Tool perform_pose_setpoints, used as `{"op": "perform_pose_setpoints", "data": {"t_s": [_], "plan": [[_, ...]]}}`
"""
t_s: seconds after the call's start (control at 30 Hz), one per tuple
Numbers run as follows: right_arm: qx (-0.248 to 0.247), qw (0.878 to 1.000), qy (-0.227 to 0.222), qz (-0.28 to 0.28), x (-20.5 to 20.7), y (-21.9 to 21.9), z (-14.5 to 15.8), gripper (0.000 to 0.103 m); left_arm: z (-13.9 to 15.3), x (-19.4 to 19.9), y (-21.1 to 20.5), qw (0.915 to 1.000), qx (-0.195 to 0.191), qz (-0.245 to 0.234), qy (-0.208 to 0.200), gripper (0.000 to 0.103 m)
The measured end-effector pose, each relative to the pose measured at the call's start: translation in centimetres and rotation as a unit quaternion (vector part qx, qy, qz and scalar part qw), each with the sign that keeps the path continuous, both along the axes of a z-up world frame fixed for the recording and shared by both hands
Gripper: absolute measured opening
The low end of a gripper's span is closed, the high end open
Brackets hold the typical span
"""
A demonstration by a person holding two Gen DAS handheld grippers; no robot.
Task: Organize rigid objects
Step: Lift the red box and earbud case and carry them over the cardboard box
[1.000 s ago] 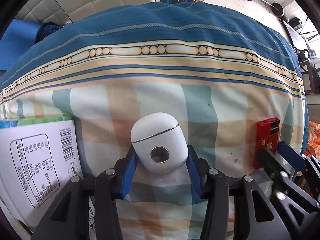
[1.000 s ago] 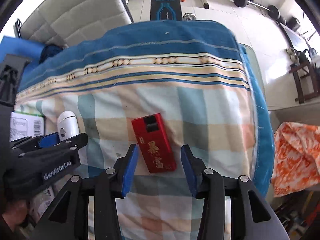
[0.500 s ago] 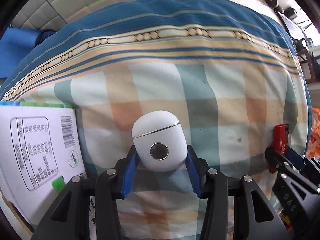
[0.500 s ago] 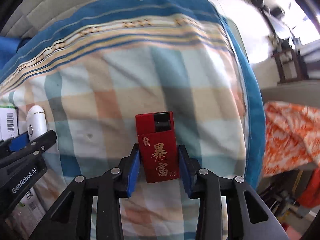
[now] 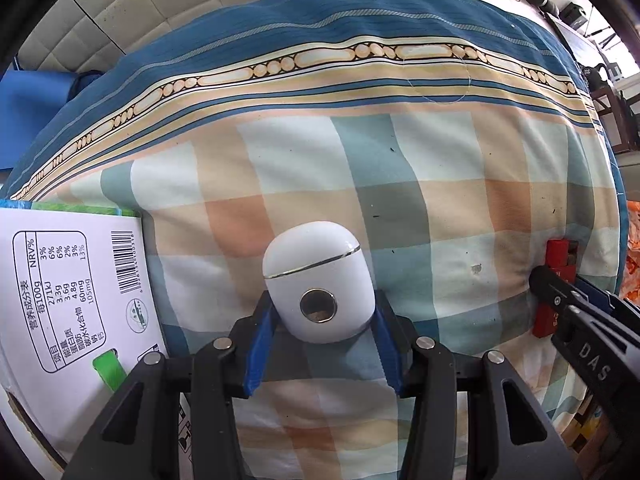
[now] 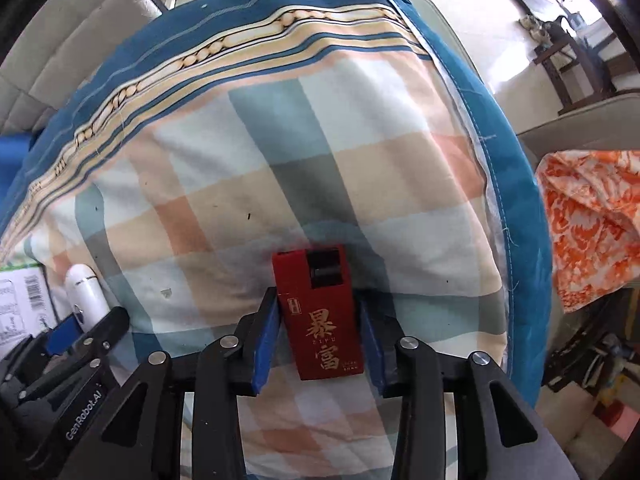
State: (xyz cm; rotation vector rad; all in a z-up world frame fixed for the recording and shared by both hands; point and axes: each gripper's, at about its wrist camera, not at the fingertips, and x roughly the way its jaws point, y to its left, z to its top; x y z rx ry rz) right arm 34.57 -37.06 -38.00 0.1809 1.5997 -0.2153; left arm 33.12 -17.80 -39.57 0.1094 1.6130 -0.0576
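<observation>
My left gripper [image 5: 320, 316] is shut on a white rounded case [image 5: 318, 280] with a thin silver seam and a round metal port, held over the checked bedsheet [image 5: 400, 184]. My right gripper [image 6: 318, 328] is shut on a red box [image 6: 320, 312] with gold Chinese characters; its blue pads press both long sides. The red box [image 5: 558, 280] also shows at the right edge of the left wrist view behind the other gripper. The white case [image 6: 84, 292] shows at the lower left of the right wrist view.
A white carton [image 5: 68, 300] with a nutrition table and barcode lies at the left on the bed. An orange patterned cloth [image 6: 592, 220] hangs beyond the bed's right edge. A padded headboard [image 5: 160, 8] stands behind the bed, with floor and weights beyond.
My right gripper moved forward around the red box and closed on it. My left gripper kept its hold on the white case and shifted slightly.
</observation>
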Motion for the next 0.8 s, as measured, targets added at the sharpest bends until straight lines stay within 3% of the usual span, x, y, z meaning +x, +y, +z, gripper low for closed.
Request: {"op": "perform_pose_setpoints", "data": {"t_s": [0.2,0.57,0.7,0.8], "plan": [[0.010,1.000,0.004,0.012,-0.6,2.4,0.9,0.037,1.0,-0.9,0.2,1.0000,-0.001,-0.001,-0.007,0.043],[0.044,0.999,-0.019,0.018,-5.6,2.5,3.1,0.037,2.6,-3.8,-0.4,0.9994,-0.026,-0.013,-0.017,0.042],[0.039,0.999,-0.021,0.027,-5.7,2.5,3.3,0.037,3.1,-4.7,-0.8,0.9990,-0.035,-0.021,-0.021,0.042],[0.038,0.999,-0.011,0.029,-5.8,3.3,3.3,0.037,2.3,-4.5,-1.1,0.9984,-0.052,-0.022,0.006,0.043]]}}
